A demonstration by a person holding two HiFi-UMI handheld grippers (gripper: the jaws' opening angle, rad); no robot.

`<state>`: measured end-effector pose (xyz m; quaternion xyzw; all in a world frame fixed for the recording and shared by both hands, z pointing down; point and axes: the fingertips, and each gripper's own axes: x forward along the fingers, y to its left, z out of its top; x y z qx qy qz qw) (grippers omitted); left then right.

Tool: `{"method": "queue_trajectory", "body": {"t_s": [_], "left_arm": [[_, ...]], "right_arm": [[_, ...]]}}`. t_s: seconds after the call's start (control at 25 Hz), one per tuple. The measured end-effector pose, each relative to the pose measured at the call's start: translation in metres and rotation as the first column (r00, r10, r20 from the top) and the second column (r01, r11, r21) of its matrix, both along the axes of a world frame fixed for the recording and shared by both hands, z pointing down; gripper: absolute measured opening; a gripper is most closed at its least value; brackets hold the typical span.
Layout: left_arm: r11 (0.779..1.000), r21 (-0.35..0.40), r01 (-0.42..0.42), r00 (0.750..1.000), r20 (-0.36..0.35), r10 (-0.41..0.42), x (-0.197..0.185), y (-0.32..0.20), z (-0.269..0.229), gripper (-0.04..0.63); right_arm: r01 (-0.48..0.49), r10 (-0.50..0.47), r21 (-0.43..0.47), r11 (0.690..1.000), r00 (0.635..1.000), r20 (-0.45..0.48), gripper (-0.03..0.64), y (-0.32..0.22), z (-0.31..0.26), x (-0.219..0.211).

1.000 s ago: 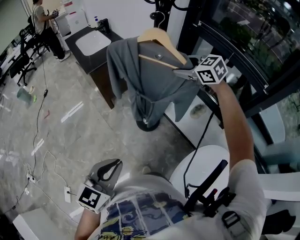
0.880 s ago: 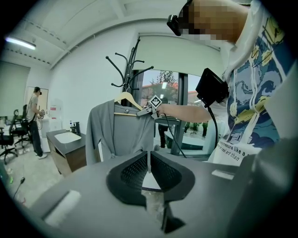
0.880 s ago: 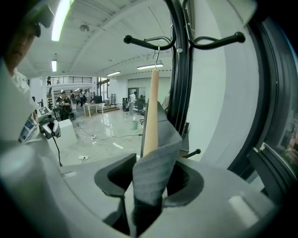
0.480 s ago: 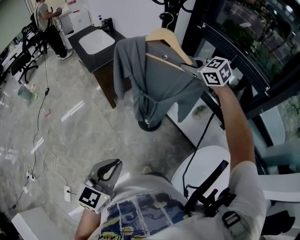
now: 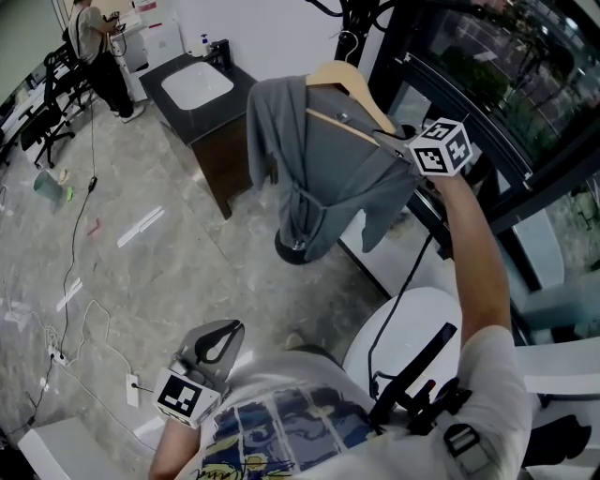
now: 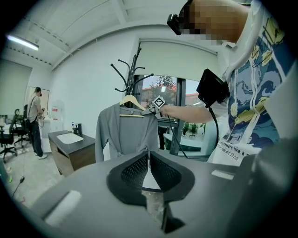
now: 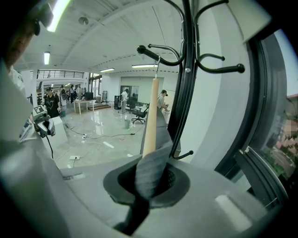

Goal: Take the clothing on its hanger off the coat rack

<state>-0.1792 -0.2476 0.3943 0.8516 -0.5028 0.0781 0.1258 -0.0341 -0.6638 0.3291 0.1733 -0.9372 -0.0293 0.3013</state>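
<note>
A grey garment (image 5: 319,169) hangs on a wooden hanger (image 5: 345,82) whose hook sits on the black coat rack (image 5: 362,15) beside the window. The right tongs (image 5: 386,138), arm stretched out, grip the hanger's cloth-covered right shoulder. The left tongs (image 5: 230,330) hang low by the person's waist, well apart from the garment. Behind stands a dark cabinet (image 5: 220,155) with a white sink (image 5: 197,86), and cables (image 5: 80,234) trail over the floor (image 5: 141,281).

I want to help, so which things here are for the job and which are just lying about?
For the job: grey top, hanger, coat rack, right gripper with fingers shut on the grey top's shoulder.
Just about: sink, chairs, left gripper, idle.
</note>
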Motion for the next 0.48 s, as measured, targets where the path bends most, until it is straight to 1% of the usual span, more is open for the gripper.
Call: {"method": "queue_trajectory", "body": {"t_s": [0.12, 0.48], "left_arm": [[1.000, 0.011, 0.004, 1.000, -0.013, -0.004, -0.008, 0.012, -0.001, 0.021], [0.999, 0.037, -0.031, 0.999, -0.024, 0.032, -0.017, 0.046, -0.006, 0.021]], "right_arm": [[-0.023, 0.023, 0.012, 1.000, 1.000, 0.004, 0.008, 0.010, -0.010, 0.000], [-0.068, 0.066, 0.061, 0.996, 0.997, 0.031, 0.008, 0.052, -0.051, 0.013]]}}
